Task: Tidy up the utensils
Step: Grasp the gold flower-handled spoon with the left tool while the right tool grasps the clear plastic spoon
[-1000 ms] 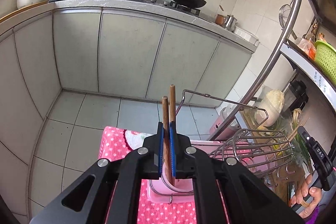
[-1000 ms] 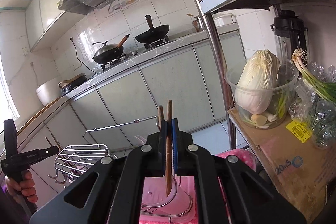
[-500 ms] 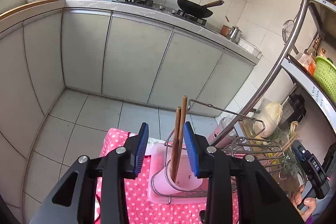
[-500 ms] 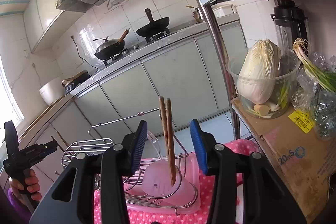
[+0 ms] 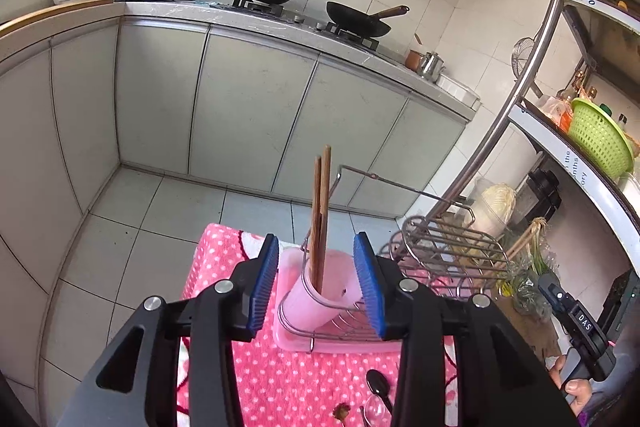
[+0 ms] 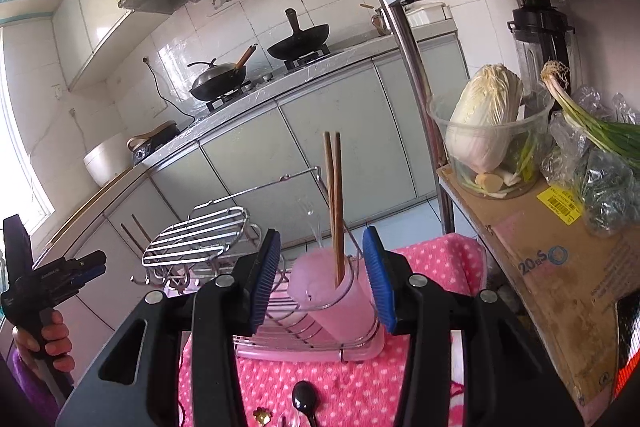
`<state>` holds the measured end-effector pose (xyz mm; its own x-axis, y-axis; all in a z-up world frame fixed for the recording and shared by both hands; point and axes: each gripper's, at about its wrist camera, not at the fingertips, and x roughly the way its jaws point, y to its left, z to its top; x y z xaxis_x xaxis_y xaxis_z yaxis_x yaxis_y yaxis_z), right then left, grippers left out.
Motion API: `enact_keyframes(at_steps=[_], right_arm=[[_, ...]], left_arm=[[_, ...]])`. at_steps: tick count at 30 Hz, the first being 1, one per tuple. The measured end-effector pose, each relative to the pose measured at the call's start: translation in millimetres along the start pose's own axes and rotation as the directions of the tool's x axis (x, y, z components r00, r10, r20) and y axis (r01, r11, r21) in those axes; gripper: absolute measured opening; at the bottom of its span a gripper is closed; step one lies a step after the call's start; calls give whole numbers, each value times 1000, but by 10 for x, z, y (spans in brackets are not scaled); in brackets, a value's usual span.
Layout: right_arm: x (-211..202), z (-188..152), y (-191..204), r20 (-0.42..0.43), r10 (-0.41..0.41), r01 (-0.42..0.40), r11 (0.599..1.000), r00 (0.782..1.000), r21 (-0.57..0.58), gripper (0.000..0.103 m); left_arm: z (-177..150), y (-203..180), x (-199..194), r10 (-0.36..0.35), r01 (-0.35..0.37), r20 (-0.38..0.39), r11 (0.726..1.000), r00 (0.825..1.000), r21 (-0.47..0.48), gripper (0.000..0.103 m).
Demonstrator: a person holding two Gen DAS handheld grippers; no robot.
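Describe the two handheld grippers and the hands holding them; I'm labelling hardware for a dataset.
Both the left gripper and the right gripper have matte black angular bodies with triangular cut-outs and silver screw heads. Their jaws carry ribbed blue pads. The right gripper's handle bears white lettering. A bare left hand grips a black handle, with a purple sleeve below. No cables show.

Left hand-held gripper: we have the jaws spread wide, blue pads facing each other, nothing clamped between them. Fingers point forward and slightly down. Right hand-held gripper: same state, jaws parted, blue pads clear of contact. Both sit roughly level and symmetric in their own views. Our right hand wraps its grip; our left hand wraps the other.
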<state>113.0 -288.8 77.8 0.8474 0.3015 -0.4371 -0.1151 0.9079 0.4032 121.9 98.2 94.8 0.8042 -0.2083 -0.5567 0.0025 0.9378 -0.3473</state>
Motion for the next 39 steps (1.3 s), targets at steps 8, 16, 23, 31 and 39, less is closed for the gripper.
enact_keyframes(at_steps=[8,16,23,31,39], right_arm=[[25,-476,-77,-131,0,1,1000,991,14,44],[151,-962,-257,-278,45,-21,996,960,88,44],[150,-1172,-299,-323,85,-47,991,943,123,44],[127,-1220,-319,-329,124,-81,987,936,142,44],[263,-1352,-258,-405,218,-146,969,888,200,44]], left_arm=[[-616,-86,148,-42,44,-142,999,989,15,38],[-1426,-170,684,-80,84,-414,996,907,-9,32],[-2037,-285,1170,-60,52,-619,998,783,-32,18],[-2246,-443,1461,48,-30,-672,999,739,39,9],[-2226,-581,1534,95,-29,-647,993,756,112,5]])
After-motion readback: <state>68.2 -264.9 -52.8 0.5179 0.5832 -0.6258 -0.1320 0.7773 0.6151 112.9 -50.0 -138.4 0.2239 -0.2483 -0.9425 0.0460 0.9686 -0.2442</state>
